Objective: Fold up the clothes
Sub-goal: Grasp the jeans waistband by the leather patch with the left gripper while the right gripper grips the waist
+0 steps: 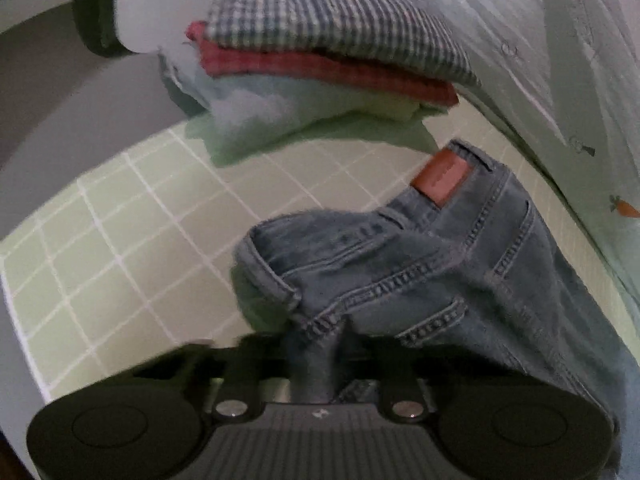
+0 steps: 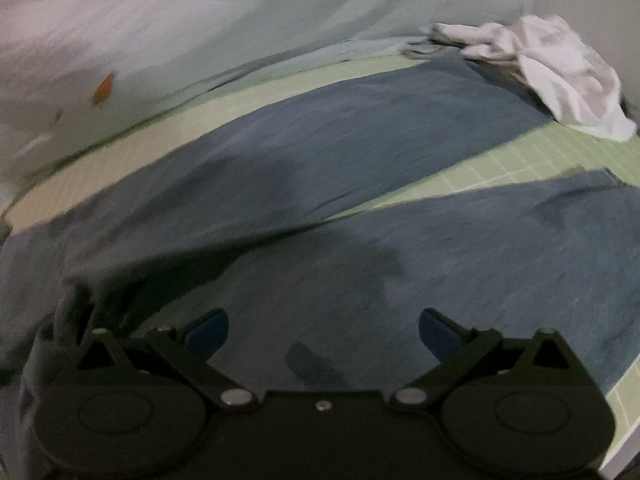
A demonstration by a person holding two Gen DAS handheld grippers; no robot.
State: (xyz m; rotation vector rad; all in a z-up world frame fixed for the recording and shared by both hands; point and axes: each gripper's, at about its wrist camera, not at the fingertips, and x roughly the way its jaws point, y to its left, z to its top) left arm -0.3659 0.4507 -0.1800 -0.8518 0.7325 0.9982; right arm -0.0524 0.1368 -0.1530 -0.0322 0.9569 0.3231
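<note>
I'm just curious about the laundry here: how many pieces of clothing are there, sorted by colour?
Blue denim: 1, the jeans, gripped at the waist by the left tongs
Blue-and-white checked: 1, the checked shirt
Red: 1, the red garment
Pale blue or green, folded: 1 at least, the pale folded cloth
White, crumpled: 1, the white garment
Total: 5 at least

1 pair of jeans at 6 o'clock, 1 stack of 4 folded garments at 12, 1 crumpled white cloth at 2, 2 grippers.
</note>
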